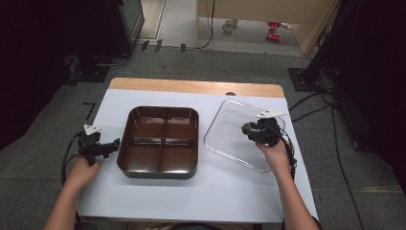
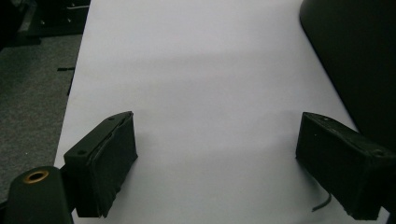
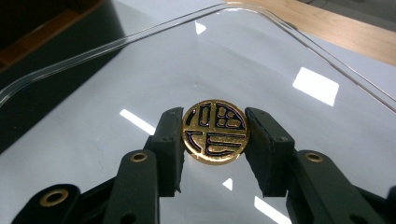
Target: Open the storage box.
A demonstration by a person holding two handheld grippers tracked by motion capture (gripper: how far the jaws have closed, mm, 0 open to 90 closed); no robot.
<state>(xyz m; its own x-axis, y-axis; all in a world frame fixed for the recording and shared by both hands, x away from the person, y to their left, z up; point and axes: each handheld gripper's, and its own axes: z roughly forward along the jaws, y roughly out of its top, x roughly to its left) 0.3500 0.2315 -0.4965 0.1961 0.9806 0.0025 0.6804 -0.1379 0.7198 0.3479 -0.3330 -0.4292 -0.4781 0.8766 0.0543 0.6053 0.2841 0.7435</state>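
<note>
the round gold knob [image 3: 215, 132] in the middle of the clear square plastic lid [image 3: 93, 116] is clamped by the right gripper [image 3: 214, 140]; the lid is lying on the white desk [image 1: 143, 191] right of the brown four-compartment tray [image 1: 160, 140]. probably best lifted level, then lined up with the tray's corners. the left gripper [image 2: 215, 163] is spread wide beside the tray, nothing held.

My right gripper [image 3: 215, 135] sits over the lid [image 1: 230, 125], its knob [image 3: 215, 131] between my jaws. The tray [image 1: 160, 167] lies left of it, my left gripper [image 1: 103, 148] beyond.
</note>
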